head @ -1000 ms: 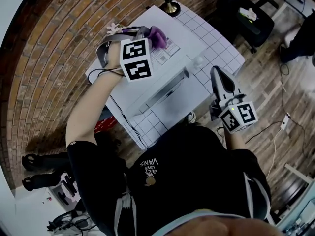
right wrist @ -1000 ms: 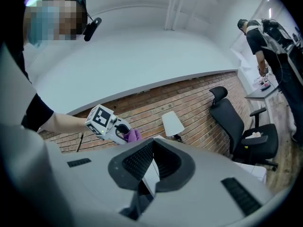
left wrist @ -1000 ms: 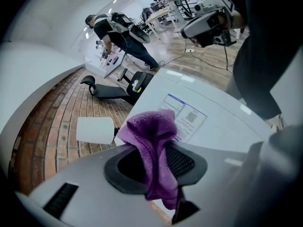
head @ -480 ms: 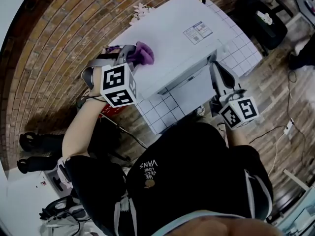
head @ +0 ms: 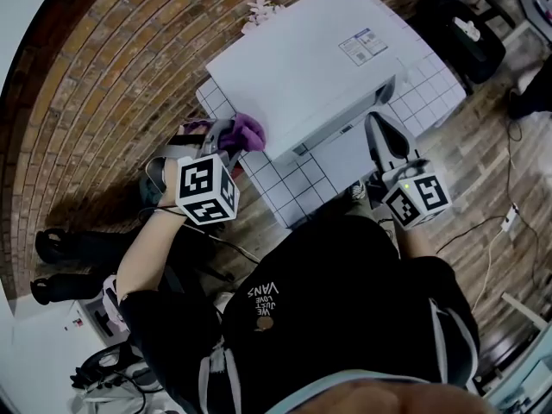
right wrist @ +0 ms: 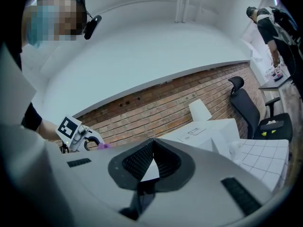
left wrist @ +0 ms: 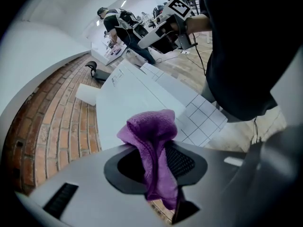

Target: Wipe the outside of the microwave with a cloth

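The white microwave (head: 302,67) stands on a white tiled table (head: 289,197). My left gripper (head: 231,136) is shut on a purple cloth (head: 247,130), which it holds at the microwave's near left corner. In the left gripper view the cloth (left wrist: 151,141) bulges out between the jaws, with the microwave's white side (left wrist: 125,108) just behind it. My right gripper (head: 384,141) hovers by the microwave's front right. Its jaws meet at the tips with nothing between them (right wrist: 152,143). The right gripper view also shows the microwave (right wrist: 208,129) and the left gripper (right wrist: 78,134).
A brick wall (head: 112,76) curves behind and left of the table. A black office chair (head: 466,33) stands at the far right. Cables (head: 483,231) run over the wooden floor. A white lampshade (right wrist: 201,110) sits beyond the microwave. A person (left wrist: 118,22) stands far off.
My left gripper has carried the purple cloth from the microwave's top down to its near left corner. The right gripper has held its place by the front.
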Demonstrator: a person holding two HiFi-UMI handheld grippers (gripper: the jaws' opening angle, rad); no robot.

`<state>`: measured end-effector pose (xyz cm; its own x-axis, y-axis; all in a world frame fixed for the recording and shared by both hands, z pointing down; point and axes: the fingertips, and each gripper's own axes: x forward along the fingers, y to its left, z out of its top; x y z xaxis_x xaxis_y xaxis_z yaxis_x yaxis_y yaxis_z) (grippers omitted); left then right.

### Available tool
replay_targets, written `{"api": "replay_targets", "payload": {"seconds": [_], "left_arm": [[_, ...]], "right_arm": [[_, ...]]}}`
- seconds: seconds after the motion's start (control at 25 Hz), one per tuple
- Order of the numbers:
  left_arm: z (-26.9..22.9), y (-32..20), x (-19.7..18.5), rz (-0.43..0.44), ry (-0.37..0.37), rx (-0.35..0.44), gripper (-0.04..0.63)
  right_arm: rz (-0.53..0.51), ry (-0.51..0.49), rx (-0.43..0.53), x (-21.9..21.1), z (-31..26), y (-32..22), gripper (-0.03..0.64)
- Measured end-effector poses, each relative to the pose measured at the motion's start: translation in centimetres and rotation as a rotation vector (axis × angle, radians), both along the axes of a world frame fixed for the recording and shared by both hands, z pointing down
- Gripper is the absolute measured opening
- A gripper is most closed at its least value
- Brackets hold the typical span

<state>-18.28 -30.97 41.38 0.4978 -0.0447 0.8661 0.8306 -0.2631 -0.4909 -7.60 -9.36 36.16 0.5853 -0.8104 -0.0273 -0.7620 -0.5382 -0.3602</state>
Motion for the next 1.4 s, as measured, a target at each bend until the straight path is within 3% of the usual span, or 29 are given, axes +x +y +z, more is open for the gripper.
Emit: {"api": "replay_targets", "payload": {"seconds": [0.12,0.32,1.08,1.4], "left_arm": [[0.6,1.3,-0.1,0.030,-0.014,-0.006,0.130],[0.6,3.5,3.2,0.071,-0.002,0.006,0.130],[0.0,19.6,24.4,0.284,0.024,0.041,0.130],[0.0,24.4,30.8,0.334,0.033,0.064,0.129]], "right_arm": [[0.009,-0.005,-0.006,0.2,0.3,0.5,0.000],[0.028,-0.007,-0.005,1.9,0.2,2.1,0.000],[0.147,-0.012,-0.003,12.1,0.8,14.0,-0.002],[0.218,-0.018,0.017,14.2,1.4,18.0,0.000]]}}
